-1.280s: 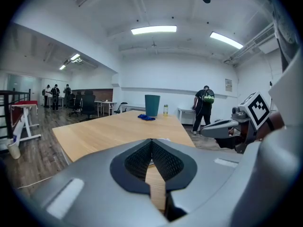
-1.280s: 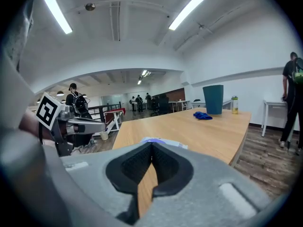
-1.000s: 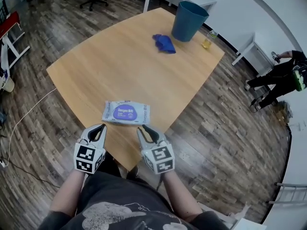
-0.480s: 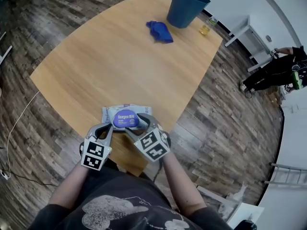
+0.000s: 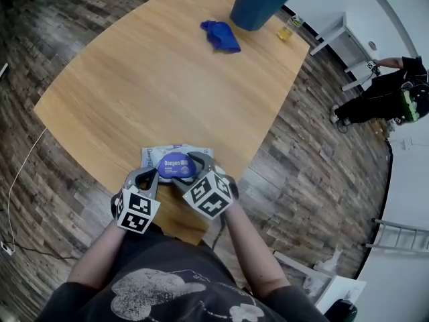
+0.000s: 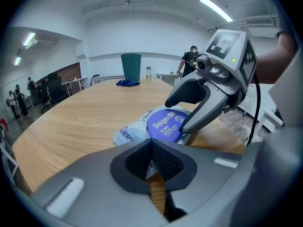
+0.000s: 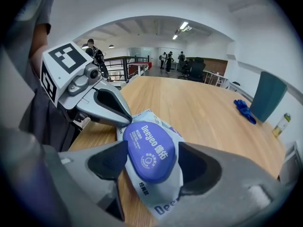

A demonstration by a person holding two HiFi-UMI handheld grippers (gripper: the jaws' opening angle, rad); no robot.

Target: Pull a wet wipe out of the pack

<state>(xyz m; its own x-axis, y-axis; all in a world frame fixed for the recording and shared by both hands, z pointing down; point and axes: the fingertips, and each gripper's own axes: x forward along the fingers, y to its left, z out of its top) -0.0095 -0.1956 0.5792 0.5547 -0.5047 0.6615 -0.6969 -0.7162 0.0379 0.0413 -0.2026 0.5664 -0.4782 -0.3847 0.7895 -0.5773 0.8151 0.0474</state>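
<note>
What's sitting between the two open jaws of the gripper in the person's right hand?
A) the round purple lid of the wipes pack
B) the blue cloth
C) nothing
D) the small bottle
A: the jaws of the right gripper, which have just been opening, straddle the purple lid of the wipes pack.

An open-plan office: white desks (image 5: pixel 335 31), swivel chairs (image 7: pixel 195 70), ceiling strip lights (image 6: pixel 215 8), wood-plank floor (image 5: pixel 322 166).

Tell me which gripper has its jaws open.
The right gripper: its jaws have just been opening and straddle the purple lid of the wet wipe pack. The left gripper has its jaws shut.
</note>
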